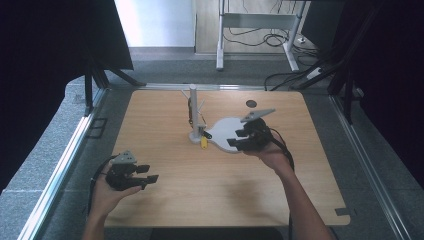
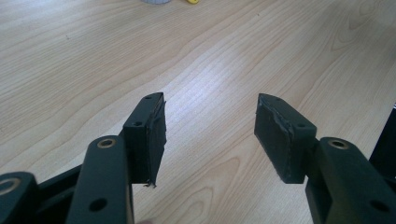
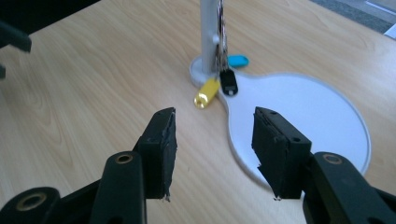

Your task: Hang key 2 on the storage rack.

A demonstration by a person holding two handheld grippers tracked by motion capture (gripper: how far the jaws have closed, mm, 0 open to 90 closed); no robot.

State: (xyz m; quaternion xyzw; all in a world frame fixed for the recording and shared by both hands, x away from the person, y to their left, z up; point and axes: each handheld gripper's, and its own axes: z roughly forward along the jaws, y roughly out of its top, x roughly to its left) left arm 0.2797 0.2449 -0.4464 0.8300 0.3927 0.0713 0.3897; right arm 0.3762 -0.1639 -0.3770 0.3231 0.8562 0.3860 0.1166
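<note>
Stand (image 1: 194, 114) sits mid-table toward the far edge: grey post on round base, items hanging off it, a yellow tag (image 3: 207, 93) and black tag (image 3: 228, 81) at its foot. Right gripper (image 3: 212, 144) jaws spread, holding nothing, hovers over the near edge of the white plate (image 3: 317, 121) beside the stand. Left gripper (image 2: 210, 135) jaws wide apart, empty, over bare table (image 1: 210, 190) near the front-left corner, well apart from stand.

High view overhead, facing forward-down on table (image 1: 210, 200); claw views low, close; all share stand (image 1: 193, 112), probably.
</note>
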